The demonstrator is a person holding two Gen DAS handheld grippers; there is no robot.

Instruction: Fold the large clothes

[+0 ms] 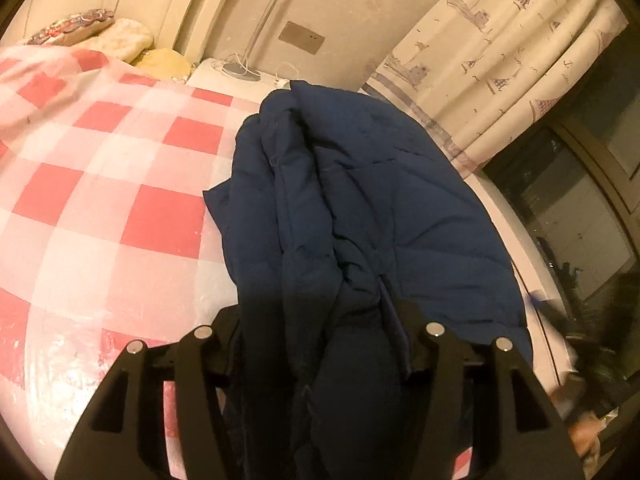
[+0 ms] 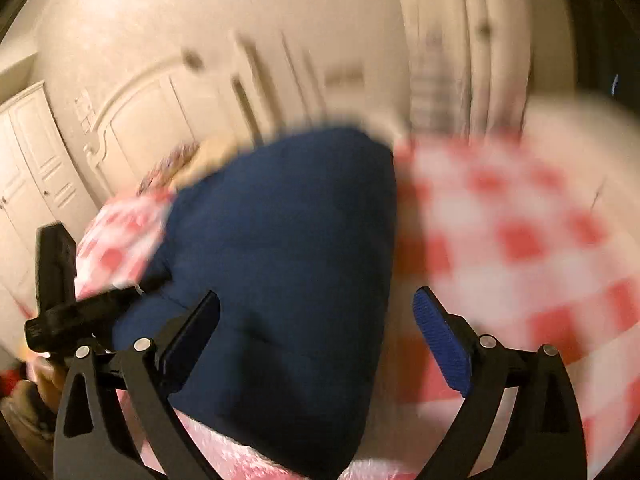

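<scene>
A navy padded jacket (image 1: 360,200) lies bunched on a bed with a red-and-white checked cover (image 1: 100,200). In the left wrist view my left gripper (image 1: 320,320) is shut on a thick gather of the jacket. The cloth fills the gap between the black fingers and hides the pads. The right wrist view is blurred. There the jacket (image 2: 288,240) lies in a smooth mound on the checked cover (image 2: 520,240). My right gripper (image 2: 318,298) stands open wide over its near part, the blue right pad (image 2: 440,340) clear of the cloth. The left gripper's black housing (image 2: 60,312) shows at the left.
Pillows (image 1: 100,32) lie at the head of the bed. A bedside table with a lamp (image 1: 240,70) stands beyond the jacket. A printed curtain (image 1: 500,60) and a dark window (image 1: 580,220) are on the right. Cream wardrobe doors (image 2: 40,160) and the headboard (image 2: 140,120) stand behind the bed.
</scene>
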